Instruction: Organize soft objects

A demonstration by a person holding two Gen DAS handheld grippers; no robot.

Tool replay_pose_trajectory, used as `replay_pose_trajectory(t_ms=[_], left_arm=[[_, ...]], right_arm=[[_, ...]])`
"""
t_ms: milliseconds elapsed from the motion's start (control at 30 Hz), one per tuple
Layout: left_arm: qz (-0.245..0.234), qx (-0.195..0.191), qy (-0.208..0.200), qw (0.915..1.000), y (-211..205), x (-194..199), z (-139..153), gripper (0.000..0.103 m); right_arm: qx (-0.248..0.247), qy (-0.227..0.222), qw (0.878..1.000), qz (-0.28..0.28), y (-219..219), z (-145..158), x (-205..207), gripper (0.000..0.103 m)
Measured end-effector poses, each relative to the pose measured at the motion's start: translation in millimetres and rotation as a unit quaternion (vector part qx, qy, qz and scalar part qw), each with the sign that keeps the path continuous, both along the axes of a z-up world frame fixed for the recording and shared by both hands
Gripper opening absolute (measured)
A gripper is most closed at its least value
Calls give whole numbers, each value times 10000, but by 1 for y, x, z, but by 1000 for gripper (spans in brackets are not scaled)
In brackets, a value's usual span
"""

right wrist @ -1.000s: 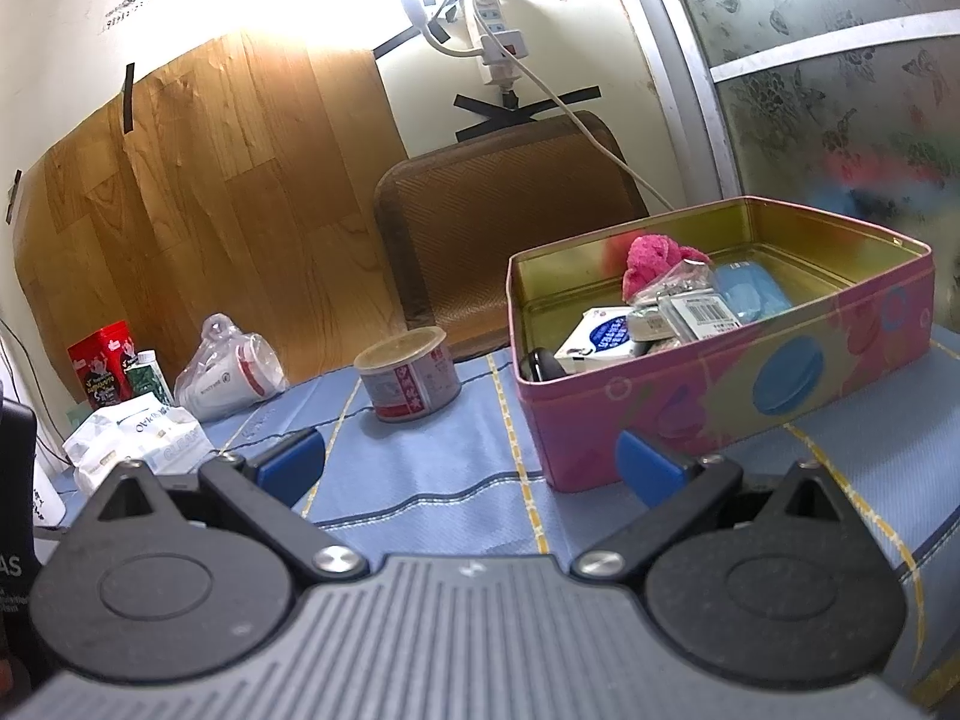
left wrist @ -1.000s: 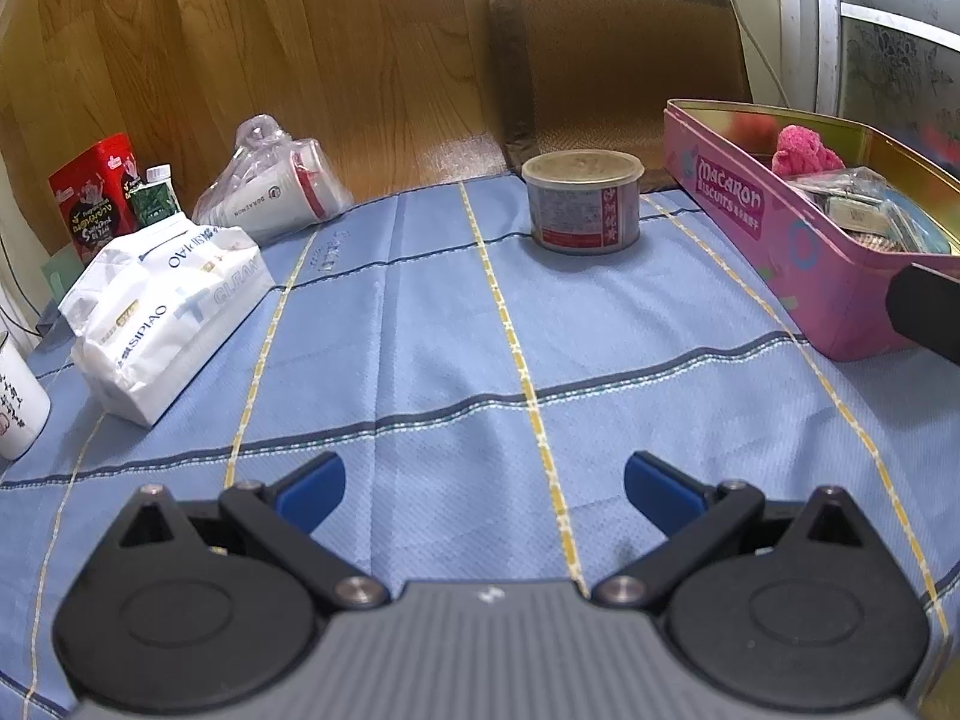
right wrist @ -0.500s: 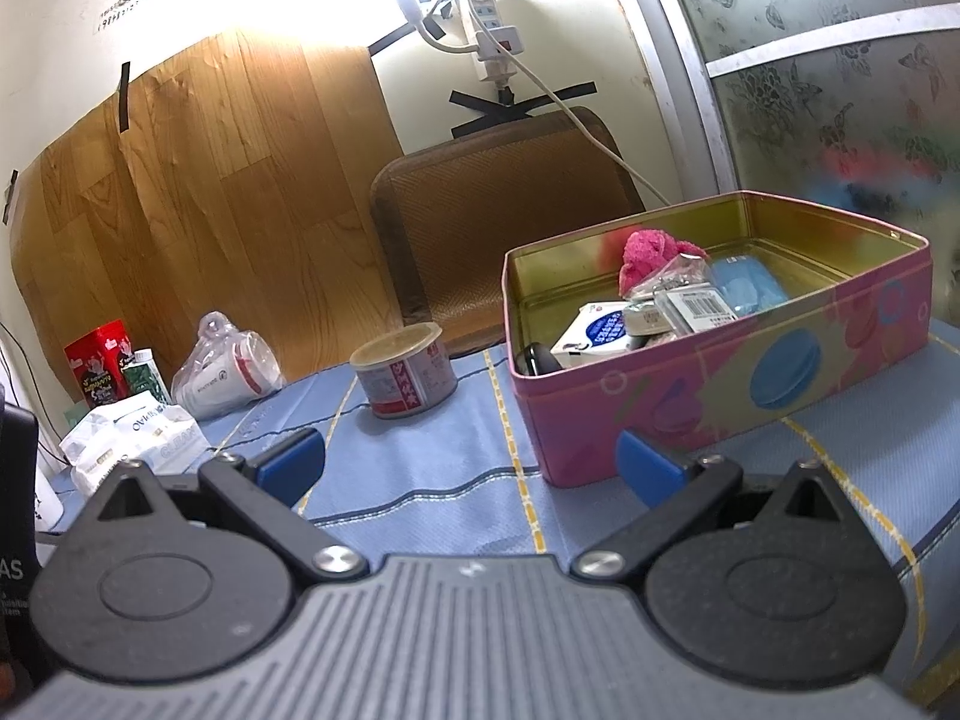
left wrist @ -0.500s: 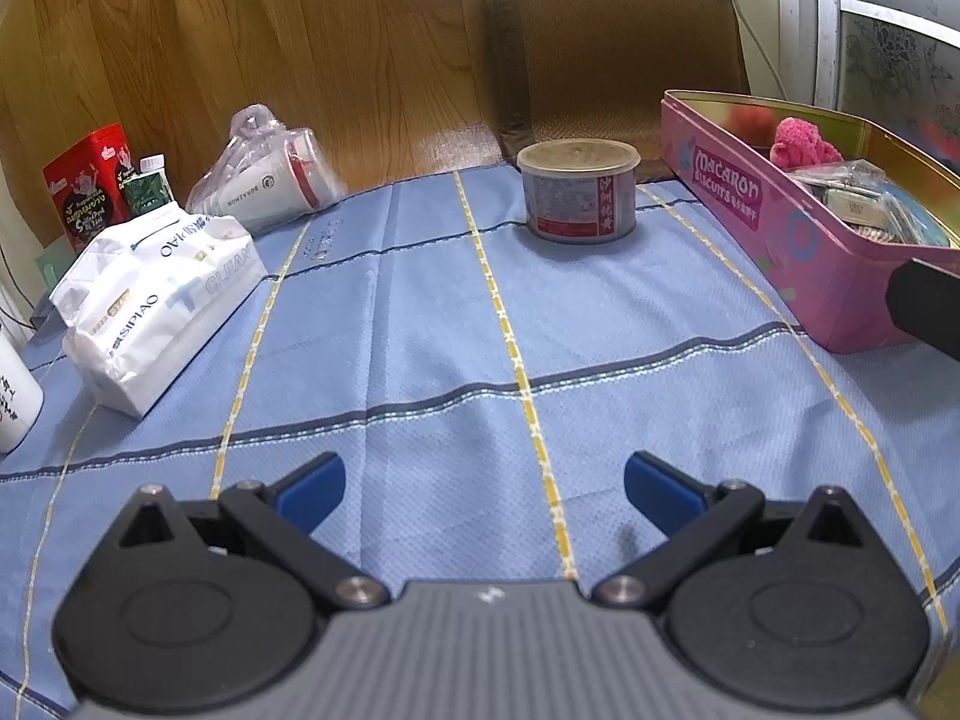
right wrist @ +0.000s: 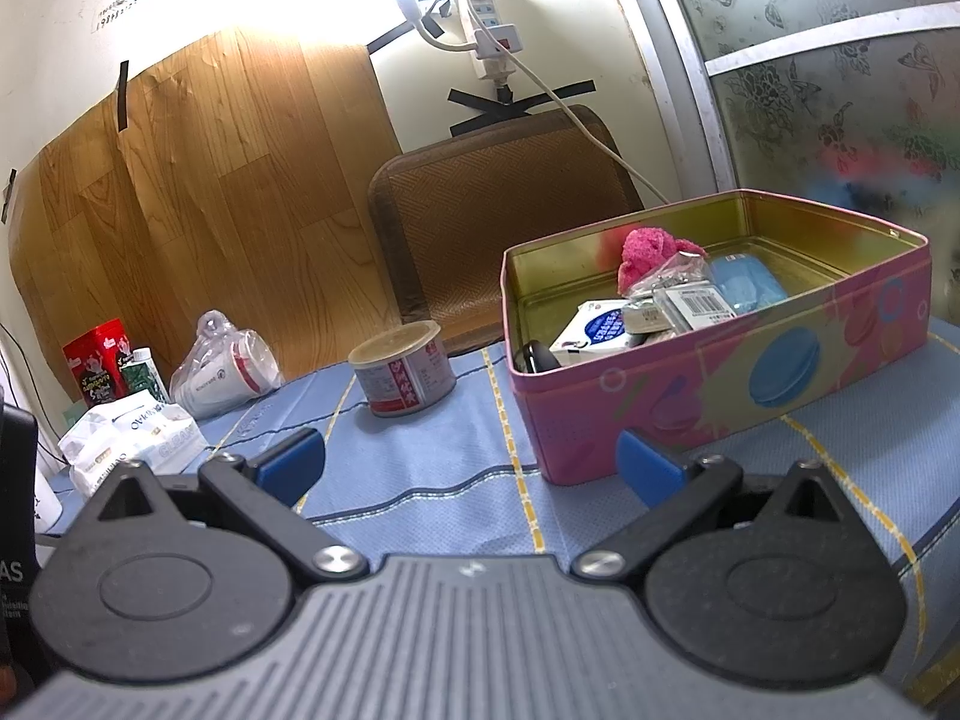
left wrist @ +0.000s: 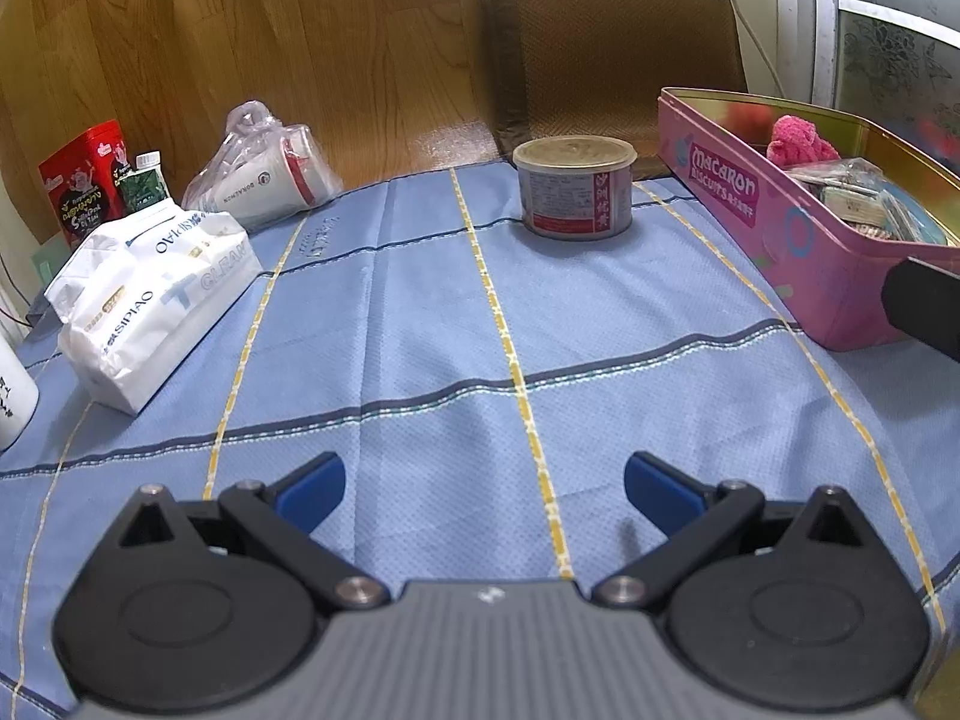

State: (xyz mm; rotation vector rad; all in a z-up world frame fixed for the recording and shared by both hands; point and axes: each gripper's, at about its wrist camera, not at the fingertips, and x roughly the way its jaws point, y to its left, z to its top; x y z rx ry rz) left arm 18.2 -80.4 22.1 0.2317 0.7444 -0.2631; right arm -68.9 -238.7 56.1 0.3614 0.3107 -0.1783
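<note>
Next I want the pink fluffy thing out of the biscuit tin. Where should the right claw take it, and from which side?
Grip the top of the pink fluffy thing, coming down from above. It stands higher than the packets crowded against it and sits near the back wall of the biscuit tin, so a sideways approach looks blocked. The right claw is open and empty.

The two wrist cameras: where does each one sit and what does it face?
Left wrist: on the open left gripper, low over the blue tablecloth, facing the round can.
Right wrist: on the open right gripper, facing the pink Macaron tin.
Shared: can, tin, tissue pack, brown chair.
</note>
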Motion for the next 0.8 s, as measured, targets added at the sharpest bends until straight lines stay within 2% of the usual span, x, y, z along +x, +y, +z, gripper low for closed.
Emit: replay_pose_trajectory(t_ms=[800], left_arm=[[-122, -157, -53, 9998, -1, -4, 6, 103]], right_arm=[[-145, 22, 9999, -68, 9, -2, -1, 103]])
